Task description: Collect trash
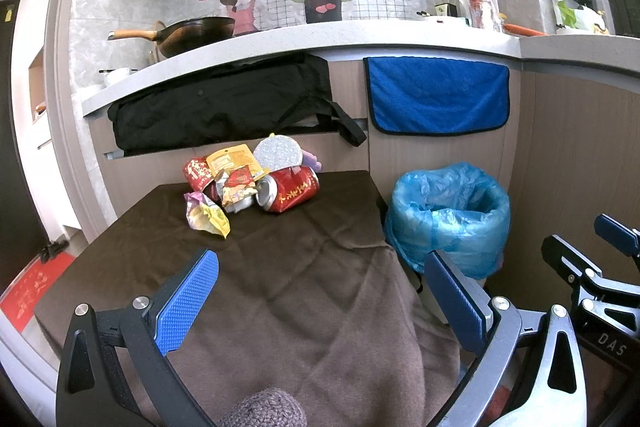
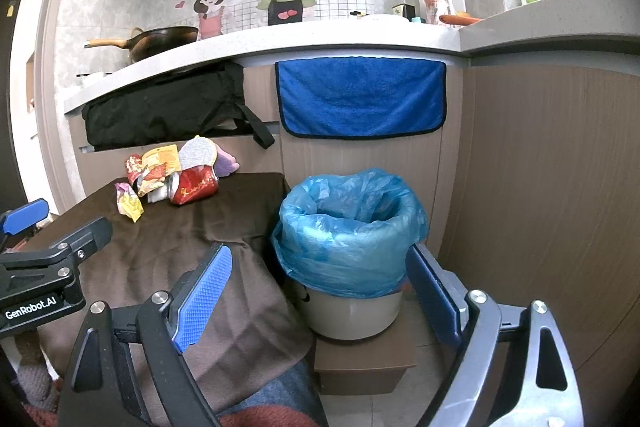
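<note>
**Both grippers wide open, trash still piled on the table**

Blue-padded fingers [image 1: 188,301] fill the bottom of the left wrist view: the left gripper [image 1: 320,303] has its jaws spread wide, holding nothing and touching nothing, above the brown cloth [image 1: 304,267] that covers the table. At the centre left of that frame, on the far end of the cloth, lies the trash pile [image 1: 244,183]: a dented red can [image 1: 290,189] on its side, a yellow crumpled wrapper [image 1: 208,215] and other packets pressed together. Just right of the table stands the bin with the blue bag [image 1: 448,215], its mouth open.

In the right wrist view the right gripper [image 2: 320,299] is equally wide open and empty, its fingers framing the bin at the frame's centre.
</note>
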The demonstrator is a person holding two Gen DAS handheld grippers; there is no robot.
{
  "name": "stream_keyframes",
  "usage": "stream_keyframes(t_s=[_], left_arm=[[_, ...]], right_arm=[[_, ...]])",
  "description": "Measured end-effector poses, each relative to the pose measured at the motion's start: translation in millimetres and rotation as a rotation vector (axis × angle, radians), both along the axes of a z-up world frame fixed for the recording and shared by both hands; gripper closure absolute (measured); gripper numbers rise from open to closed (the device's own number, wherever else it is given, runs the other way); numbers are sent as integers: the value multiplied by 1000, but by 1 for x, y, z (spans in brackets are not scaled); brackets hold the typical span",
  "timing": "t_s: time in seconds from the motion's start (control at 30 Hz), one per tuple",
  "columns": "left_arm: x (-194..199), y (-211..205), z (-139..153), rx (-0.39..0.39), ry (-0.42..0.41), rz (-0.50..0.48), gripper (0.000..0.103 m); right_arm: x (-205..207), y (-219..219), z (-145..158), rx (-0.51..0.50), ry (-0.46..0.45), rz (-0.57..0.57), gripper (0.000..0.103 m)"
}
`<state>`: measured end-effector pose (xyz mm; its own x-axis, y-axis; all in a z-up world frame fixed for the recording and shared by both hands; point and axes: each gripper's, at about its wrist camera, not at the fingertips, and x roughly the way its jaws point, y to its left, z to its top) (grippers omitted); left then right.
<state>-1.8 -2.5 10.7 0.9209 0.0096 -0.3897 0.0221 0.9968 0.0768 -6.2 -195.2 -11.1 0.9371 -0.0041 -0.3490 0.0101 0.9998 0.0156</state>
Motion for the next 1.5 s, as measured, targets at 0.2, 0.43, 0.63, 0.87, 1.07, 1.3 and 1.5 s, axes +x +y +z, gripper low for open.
stream_keyframes(t_s=[0.2, 0.43, 0.63, 0.87, 1.07, 1.3, 1.5], left_arm=[[0, 0, 0, 0, -1, -1, 1], [0, -1, 1, -1, -1, -1, 1], [0, -1, 2, -1, -2, -2, 1], [0, -1, 2, 0, -3, -2, 1], [0, -2, 2, 0, -3, -3, 1], [0, -1, 2, 0, -2, -3, 1], [0, -1, 2, 0, -2, -3, 1]], right_arm=[[0, 0, 0, 1, 0, 0, 16], [0, -1, -1, 3, -1, 0, 16], [0, -1, 0, 3, -1, 0, 16], [0, -3, 1, 6, -2, 0, 16], [-1, -3, 7, 10, -8, -7, 16], [-1, -4, 8, 13, -11, -12, 16], [-1, -4, 7, 13, -13, -11, 16]])
